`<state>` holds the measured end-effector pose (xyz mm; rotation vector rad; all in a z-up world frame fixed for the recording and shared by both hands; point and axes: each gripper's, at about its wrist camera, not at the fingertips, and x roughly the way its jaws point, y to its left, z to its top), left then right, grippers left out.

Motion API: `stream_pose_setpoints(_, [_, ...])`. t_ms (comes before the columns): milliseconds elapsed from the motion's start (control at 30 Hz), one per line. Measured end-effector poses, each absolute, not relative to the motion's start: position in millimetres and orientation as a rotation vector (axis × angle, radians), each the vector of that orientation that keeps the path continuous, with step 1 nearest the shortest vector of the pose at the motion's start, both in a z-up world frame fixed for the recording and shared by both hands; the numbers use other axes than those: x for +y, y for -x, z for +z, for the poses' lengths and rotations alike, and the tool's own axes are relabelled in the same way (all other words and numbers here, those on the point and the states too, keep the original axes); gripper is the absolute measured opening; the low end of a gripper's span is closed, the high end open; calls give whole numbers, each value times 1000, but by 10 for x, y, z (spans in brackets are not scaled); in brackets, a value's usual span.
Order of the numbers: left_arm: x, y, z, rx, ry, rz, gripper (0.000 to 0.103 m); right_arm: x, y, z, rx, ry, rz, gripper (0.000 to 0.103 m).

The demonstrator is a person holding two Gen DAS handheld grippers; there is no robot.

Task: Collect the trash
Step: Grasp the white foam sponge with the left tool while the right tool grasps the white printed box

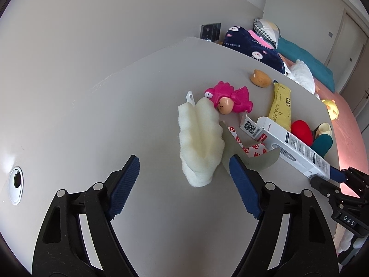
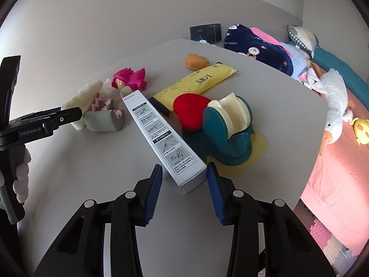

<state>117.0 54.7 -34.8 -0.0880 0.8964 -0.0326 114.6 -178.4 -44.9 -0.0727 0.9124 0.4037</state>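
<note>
Two grippers work over a grey table (image 2: pixel 69 196) strewn with toys and packaging. The right gripper (image 2: pixel 184 184) has its blue pads on either side of the near end of a long white carton (image 2: pixel 161 136); the gaps look slight, and I cannot tell whether it is pinched or only bracketed. That carton carries instruction drawings with Chinese captions on one face, and, in the left wrist view, a QR code on its far end flap. The left gripper (image 1: pixel 184 177) is spread wide, grasping nothing, with a lump of white foam (image 1: pixel 200 138) lying between and just ahead of its fingers. Beside the foam lie grey backing strips with red "3M" print (image 1: pixel 251 150). The left gripper's body reads "GenRobot.AI" in the right wrist view; the right gripper shows "DAS" in the left. Further back sit a pink toy figure (image 1: pixel 228 99), a yellow pouch with Chinese characters (image 2: pixel 200 80), a red heart (image 2: pixel 189 110) and a teal and cream plush (image 2: pixel 230 133). On the bed behind, a navy blanket (image 2: pixel 253 46) reads "rabbit"
</note>
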Motion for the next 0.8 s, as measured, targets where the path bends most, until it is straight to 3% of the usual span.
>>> stream_pose_setpoints(567, [542,-1471,-493,918,10,-27,69,-1518,-1344,-465,867,107,414,41])
stream_pose_setpoints(667, [540,-1532,-509,906,42,-53,41,-1501,-1326,-466,860,104,406,37])
stream_pose_setpoints(700, [543,-1547,-504,901,52,-47,22,-1502,-1321,-465,860,97,405,35])
stream_pose_setpoints(800, [556,-1518,-494,893,53,-29,19,-1555,-1306,-463,865,40,394,32])
